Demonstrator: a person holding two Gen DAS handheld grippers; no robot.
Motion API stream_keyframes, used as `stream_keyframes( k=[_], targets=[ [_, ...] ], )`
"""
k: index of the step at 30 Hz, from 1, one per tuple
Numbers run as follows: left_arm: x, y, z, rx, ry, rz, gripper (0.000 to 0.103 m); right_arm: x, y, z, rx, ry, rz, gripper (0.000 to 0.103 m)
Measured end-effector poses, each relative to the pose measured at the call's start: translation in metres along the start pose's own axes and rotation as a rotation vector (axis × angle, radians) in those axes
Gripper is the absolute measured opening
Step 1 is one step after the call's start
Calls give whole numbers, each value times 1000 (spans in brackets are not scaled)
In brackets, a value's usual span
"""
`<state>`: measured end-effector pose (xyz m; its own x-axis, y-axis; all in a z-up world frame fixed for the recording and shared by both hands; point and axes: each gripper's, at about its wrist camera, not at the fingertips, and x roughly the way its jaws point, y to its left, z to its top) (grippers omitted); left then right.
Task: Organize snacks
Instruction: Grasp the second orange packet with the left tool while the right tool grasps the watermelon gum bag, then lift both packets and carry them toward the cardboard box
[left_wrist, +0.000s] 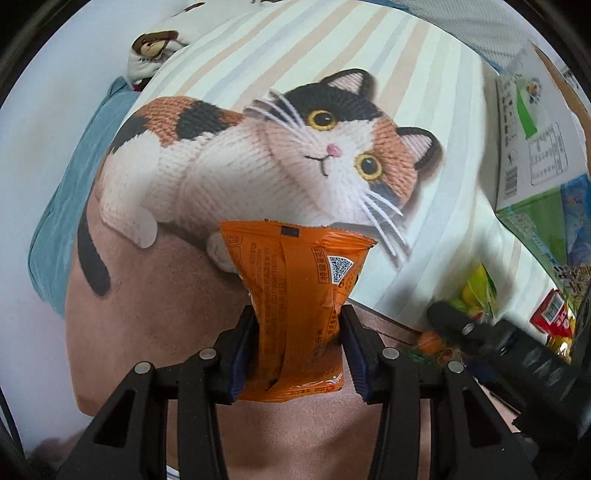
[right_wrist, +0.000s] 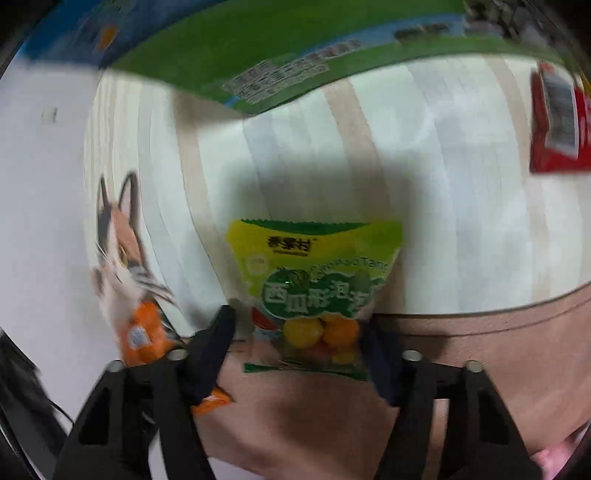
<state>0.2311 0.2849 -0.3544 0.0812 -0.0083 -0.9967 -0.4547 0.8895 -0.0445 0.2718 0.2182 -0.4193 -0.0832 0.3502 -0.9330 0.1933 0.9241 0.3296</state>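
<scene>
Pinching an orange packet (left_wrist: 295, 310), left tongs (left_wrist: 299, 350) hide its middle; right tongs (right_wrist: 299, 354) (blurred) straddle a candy bag (right_wrist: 314, 291), grip unclear.

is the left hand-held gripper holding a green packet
No, the left hand-held gripper is clamped on an orange snack packet.

Striped cloth mat in cream, tan and pale blue (left_wrist: 295, 48), printed with a knitted-look calico cat (left_wrist: 295, 155), lies over a plain pinkish-brown cover (left_wrist: 147, 314). Soft white item with a brown teddy-bear motif (left_wrist: 153, 48) sits beyond the mat's far corner. Crumpled blue fabric (left_wrist: 66, 206) lies beside the mat's left edge, on a pale surface.
</scene>
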Motion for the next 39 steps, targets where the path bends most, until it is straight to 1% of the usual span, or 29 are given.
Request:
stream_keyframes(
  k=[1, 2, 5, 7, 10, 12, 15, 17, 20, 21, 23, 24, 26, 30, 31, 33, 34, 36, 39],
  targets=[
    [0, -3, 1, 6, 2, -7, 42, -2, 2, -2, -60, -5, -4, 55],
    [-4, -13, 1, 11, 5, -12, 42, -3, 3, -4, -97, -6, -1, 54],
    [-4, -28, -6, 47, 12, -27, 42, -18, -5, -11, -215, -18, -55, 54],
    [-5, -44, -18, 74, 24, -40, 42, -27, -13, -17, -264, -27, -96, 54],
    [-3, -68, -38, 126, 44, -62, 42, -45, -38, -33, -323, -27, -159, 54],
    [1, -86, -51, 165, 68, -84, 42, -54, -56, -41, -322, -19, -178, 54],
    [10, -114, -71, 229, 95, -100, 42, -62, -81, -51, -287, -1, -192, 54],
    [18, -128, -81, 272, 99, -76, 42, -64, -94, -55, -248, 11, -183, 54],
    [26, -137, -82, 316, 85, -34, 44, -65, -104, -58, -210, 1, -177, 54],
    [28, -136, -77, 318, 84, -31, 45, -64, -105, -60, -202, 0, -174, 55],
    [30, -149, -74, 328, 90, -26, 45, -63, -107, -59, -179, -5, -176, 56],
    [32, -150, -74, 335, 93, -21, 45, -63, -109, -58, -168, -6, -175, 59],
    [32, -160, -75, 343, 94, -13, 45, -59, -111, -60, -141, -13, -172, 60],
    [35, -163, -79, 350, 87, 0, 45, -49, -111, -57, -96, -29, -166, 60],
    [38, -151, -83, 356, 82, 2, 45, -50, -113, -59, -90, -33, -165, 60],
    [37, -152, -85, 369, 70, 12, 44, -49, -119, -56, -83, -49, -172, 56],
    [36, -154, -86, 371, 65, 14, 44, -53, -125, -54, -88, -58, -175, 54],
    [30, -159, -92, 371, 59, 9, 44, -57, -130, -57, -106, -77, -174, 53],
    [15, -158, -93, 363, 44, -6, 43, -71, -130, -66, -138, -99, -172, 53]
  ],
)
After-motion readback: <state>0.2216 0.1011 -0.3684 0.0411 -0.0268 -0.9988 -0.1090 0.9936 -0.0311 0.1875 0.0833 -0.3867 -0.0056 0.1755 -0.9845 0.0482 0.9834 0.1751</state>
